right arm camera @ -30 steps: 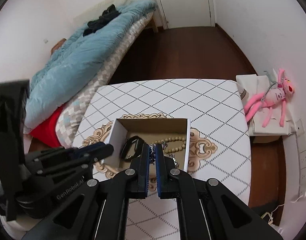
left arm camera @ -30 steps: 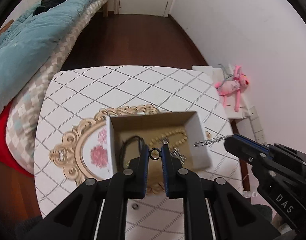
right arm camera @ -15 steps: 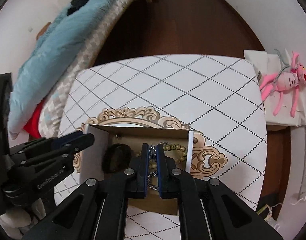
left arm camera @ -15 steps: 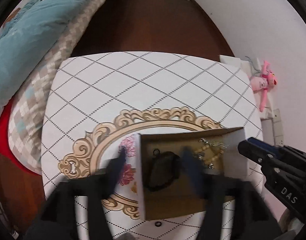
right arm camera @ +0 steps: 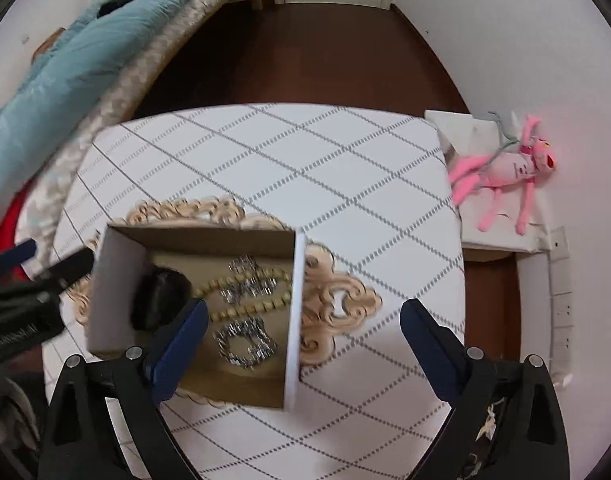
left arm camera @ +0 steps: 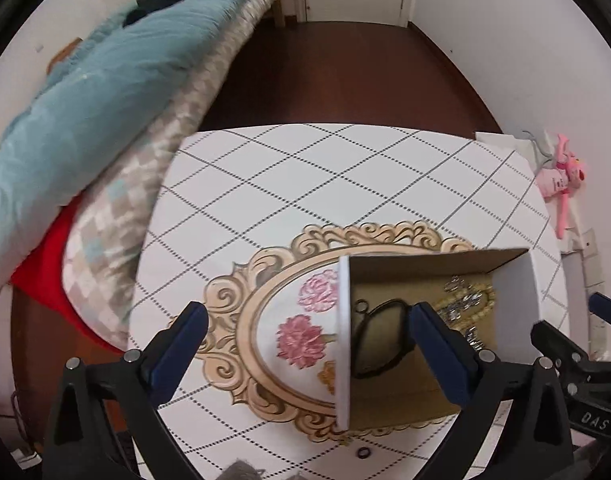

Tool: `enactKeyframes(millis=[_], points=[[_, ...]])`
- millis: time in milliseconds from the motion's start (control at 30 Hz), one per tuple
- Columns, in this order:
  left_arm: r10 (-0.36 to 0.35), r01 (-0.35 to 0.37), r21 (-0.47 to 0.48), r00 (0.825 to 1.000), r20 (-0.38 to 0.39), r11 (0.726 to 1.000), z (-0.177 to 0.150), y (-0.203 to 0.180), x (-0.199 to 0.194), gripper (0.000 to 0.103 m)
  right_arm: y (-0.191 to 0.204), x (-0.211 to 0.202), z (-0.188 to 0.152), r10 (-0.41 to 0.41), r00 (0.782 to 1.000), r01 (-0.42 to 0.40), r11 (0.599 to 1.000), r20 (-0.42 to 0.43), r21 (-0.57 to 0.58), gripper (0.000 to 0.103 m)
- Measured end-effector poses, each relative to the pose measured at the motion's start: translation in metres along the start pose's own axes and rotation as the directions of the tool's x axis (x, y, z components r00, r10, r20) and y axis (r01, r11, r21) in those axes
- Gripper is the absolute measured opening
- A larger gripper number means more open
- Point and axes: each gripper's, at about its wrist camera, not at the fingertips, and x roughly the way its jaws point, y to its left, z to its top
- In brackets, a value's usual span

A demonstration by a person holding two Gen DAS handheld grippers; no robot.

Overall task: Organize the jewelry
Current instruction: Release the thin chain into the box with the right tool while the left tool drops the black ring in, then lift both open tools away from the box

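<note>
Jewelry box, open-topped cardboard, sits on the desk toward its near edge, over the gold scroll pattern. Inside: beaded necklace looped across the middle, silver chain bunched near it and a second silver cluster further back, black bracelet at the box's left end. In the right wrist view the bracelet is blurred, so I can't vouch for its exact shape. A small black ring lies in the box beside the bracelet; another small ring lies on the desk just outside the box's near wall.

My left tool hangs above the box's left wall, jaws spread wide, holding nothing. My right tool hangs above the box's right wall, likewise spread wide and empty.

Bed with a teal blanket along the desk's left edge. Pink plush toy past the desk's far right corner.
</note>
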Motion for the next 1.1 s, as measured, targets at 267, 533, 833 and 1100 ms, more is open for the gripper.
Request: enactKeyframes(millis=[267, 533, 833, 1100], points=[[0.016, -0.016, 0.001, 1.000, 0.005, 1.000, -0.025, 0.001, -0.007, 0.103, 0.003, -0.003, -0.028, -0.036, 0.999, 0.036, 0.999, 0.028, 0.002, 0.103], [0.037, -0.037, -0.002, 0.996, 0.078, 0.999, -0.054, 0.000, -0.047, 0.103, 0.006, -0.038, -0.053, -0.037, 0.993, 0.035, 0.999, 0.113, 0.019, 0.103], [-0.004, 0.005, -0.006, 0.987, 0.158, 1.000, -0.081, 0.004, -0.099, 0.103, 0.009, -0.092, -0.088, -0.067, 0.972, 0.057, 0.997, 0.225, 0.049, 0.103], [-0.038, 0.044, -0.018, 0.974, 0.223, 0.999, -0.092, 0.004, -0.142, 0.103, 0.006, -0.143, -0.106, -0.068, 0.948, 0.050, 0.997, 0.309, 0.065, 0.103]])
